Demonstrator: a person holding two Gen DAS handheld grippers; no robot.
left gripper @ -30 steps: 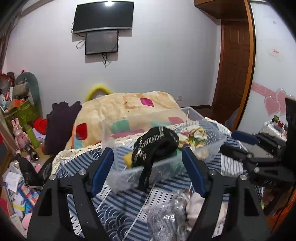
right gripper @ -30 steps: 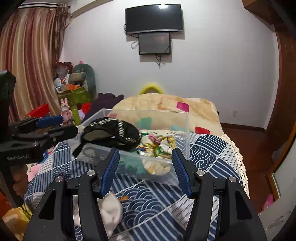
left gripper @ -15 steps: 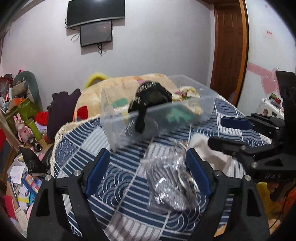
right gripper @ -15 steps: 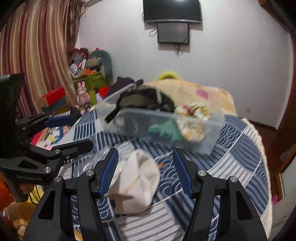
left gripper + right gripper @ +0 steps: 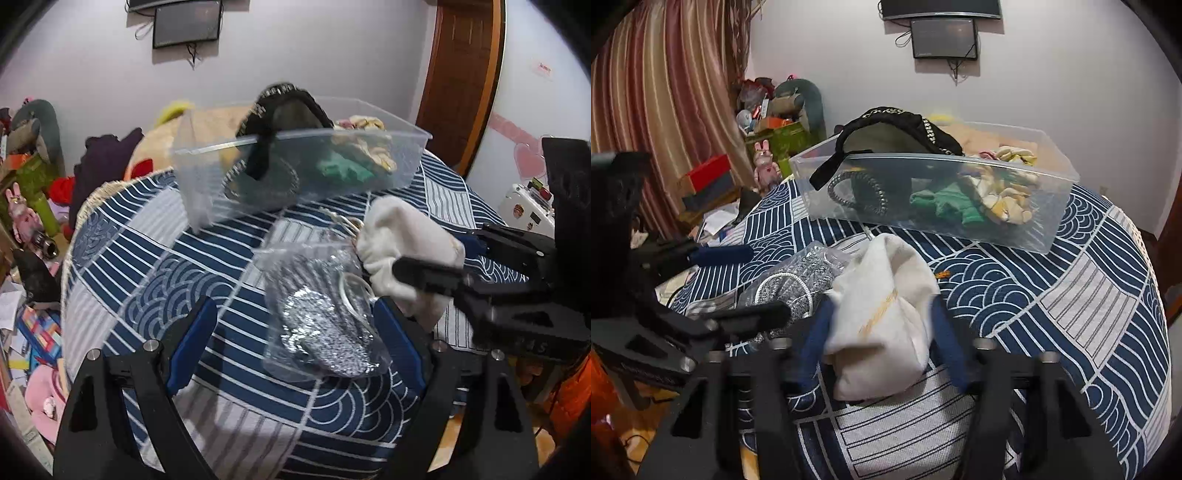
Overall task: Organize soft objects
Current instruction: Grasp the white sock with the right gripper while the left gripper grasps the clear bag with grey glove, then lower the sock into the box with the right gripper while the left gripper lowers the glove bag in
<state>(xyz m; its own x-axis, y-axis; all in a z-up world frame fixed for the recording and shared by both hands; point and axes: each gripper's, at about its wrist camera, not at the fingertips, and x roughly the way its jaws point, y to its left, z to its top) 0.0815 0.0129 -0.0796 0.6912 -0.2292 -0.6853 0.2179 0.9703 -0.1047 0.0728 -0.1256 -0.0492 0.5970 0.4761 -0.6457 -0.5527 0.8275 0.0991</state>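
Observation:
A clear plastic bin (image 5: 388, 162) (image 5: 1045, 206) sits on a blue patterned tablecloth; a black chain-trimmed bag (image 5: 284, 107) (image 5: 901, 125), a green cloth (image 5: 945, 203) and scrunchies (image 5: 1008, 192) lie in it. In front lie a silver sparkly item in a clear bag (image 5: 321, 317) (image 5: 801, 273) and a white cloth pouch (image 5: 402, 236) (image 5: 882, 314). My left gripper (image 5: 295, 339) is open, its fingers either side of the silver item. My right gripper (image 5: 879, 332) is open, its blue pads flanking the white pouch.
The round table edge (image 5: 74, 236) drops to a floor cluttered with toys and papers (image 5: 29, 325). A bed with a beige blanket (image 5: 207, 122) lies behind the bin. A curtain (image 5: 646, 110) and boxes (image 5: 709, 177) stand at the left.
Both grippers pulled back and dropped lower over the table's front. The silver item and white pouch now lie between the fingers. The right fingers have narrowed around the pouch.

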